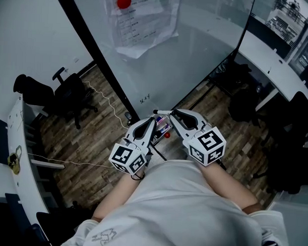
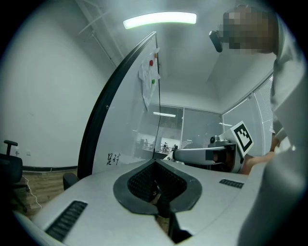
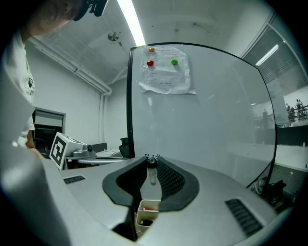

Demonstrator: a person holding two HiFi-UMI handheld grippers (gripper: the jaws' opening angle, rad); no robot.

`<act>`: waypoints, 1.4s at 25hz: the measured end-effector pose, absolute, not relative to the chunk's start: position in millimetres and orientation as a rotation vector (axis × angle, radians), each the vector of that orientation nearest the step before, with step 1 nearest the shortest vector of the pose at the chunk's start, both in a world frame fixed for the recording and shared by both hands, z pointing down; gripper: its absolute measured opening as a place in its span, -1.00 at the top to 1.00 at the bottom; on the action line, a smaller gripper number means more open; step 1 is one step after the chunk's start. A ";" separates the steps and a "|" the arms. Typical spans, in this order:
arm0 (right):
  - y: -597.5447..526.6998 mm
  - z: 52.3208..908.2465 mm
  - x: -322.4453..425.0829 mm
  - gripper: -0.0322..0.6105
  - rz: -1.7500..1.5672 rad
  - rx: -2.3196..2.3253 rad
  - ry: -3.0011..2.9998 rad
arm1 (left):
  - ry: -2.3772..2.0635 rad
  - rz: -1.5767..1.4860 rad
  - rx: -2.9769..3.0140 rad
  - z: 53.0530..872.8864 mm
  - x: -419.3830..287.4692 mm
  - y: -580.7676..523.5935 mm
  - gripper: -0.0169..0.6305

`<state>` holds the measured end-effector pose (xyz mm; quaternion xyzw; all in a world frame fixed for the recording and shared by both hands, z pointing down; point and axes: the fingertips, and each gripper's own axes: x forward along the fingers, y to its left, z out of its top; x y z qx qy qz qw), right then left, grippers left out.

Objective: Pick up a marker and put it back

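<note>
Here, by the board [image 3: 216, 125] | right gripper [image 3: 151, 162] clamped on upright marker [image 3: 151, 175], apparently lifted straight above its holder [image 3: 146, 207] for an easy return | left gripper [image 2: 155, 169] jaws together, empty, seemingly idle alongside | papers [image 3: 166, 69] pinned high, chair [image 1: 69, 94] well apart | nothing seems to block the way down.

A large black-framed glass board [image 1: 197, 51] stands on the dark wooden plank floor [image 1: 82, 153]. A black office chair [image 1: 72, 92] is near the white wall [image 1: 31, 35]. A long ceiling lamp [image 2: 160, 19] shines.
</note>
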<state>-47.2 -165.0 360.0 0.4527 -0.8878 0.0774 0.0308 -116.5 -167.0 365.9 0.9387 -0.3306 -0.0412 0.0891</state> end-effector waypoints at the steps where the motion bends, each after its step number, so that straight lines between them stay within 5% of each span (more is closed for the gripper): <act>1: -166.9 360.6 -45.9 0.68 0.244 1.395 -2.735 | -0.991 -0.118 2.789 366.9 -116.5 -168.3 0.93; 35: -222.3 411.0 -33.6 0.68 0.490 1.215 -2.725 | -1.134 -0.041 2.610 411.8 -109.8 -217.5 0.93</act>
